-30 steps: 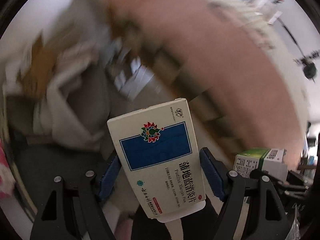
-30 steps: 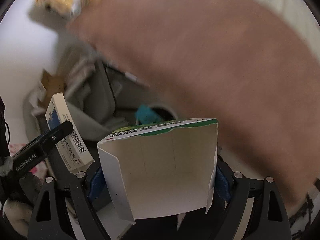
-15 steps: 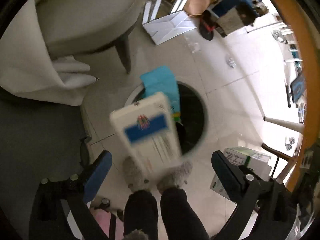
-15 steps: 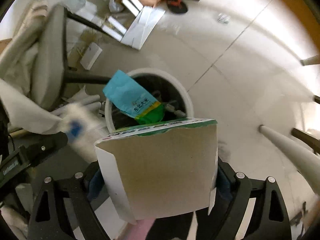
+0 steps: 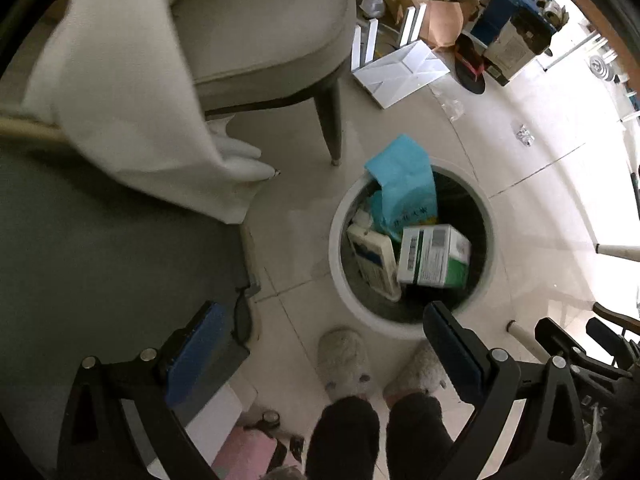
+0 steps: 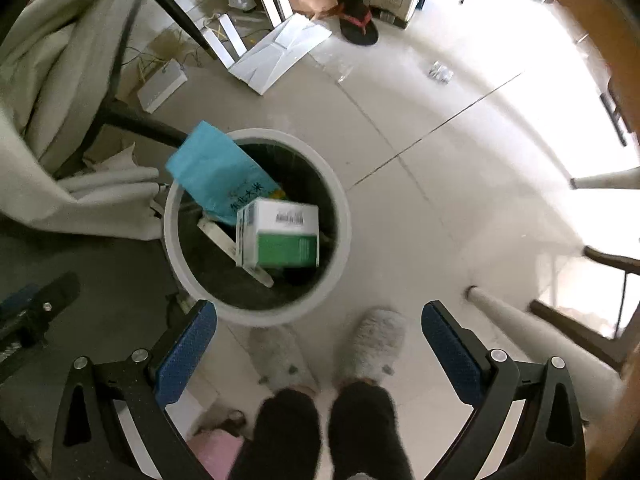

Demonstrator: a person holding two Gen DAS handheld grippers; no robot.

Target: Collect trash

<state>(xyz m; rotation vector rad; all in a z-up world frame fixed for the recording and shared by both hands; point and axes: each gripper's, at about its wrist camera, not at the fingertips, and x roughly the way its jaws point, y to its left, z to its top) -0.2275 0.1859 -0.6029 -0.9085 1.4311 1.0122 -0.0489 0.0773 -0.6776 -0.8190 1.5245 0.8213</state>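
1. Left gripper point(image 5: 320, 354): fingers point(image 5: 454, 354) spread wide, nothing between them; jaws have just been opening. It points straight down at the floor.
2. Right gripper point(image 6: 318, 354): fingers point(image 6: 184, 350) likewise spread and empty, the jaws just opened to full width. Also pointing straight down.
3. Below and ahead of both pairs of fingers stands the white round bin point(image 6: 338, 248), on the tile floor point(image 6: 420, 200) just beyond the person's slippers point(image 6: 374, 342).
4. Inside the bin: green-and-white box point(image 6: 280, 234) lying tilted on top, cream box with blue panel point(image 5: 374, 258) beside it, long axis running toward the near rim; a light blue bag point(image 6: 218, 174) leans over the far-left rim.
5. Judgement: both boxes are delivered; this drop is done.
6. Remaining loose litter on the floor lies well beyond the bin: small crumpled clear wrapper point(image 6: 440, 72) toward the upper right, flattened white carton point(image 6: 280, 54) farther up.
7. The wrapper lies to the right-hand side, so the right gripper looks the nearer; either must rise clear of the bin rim first.
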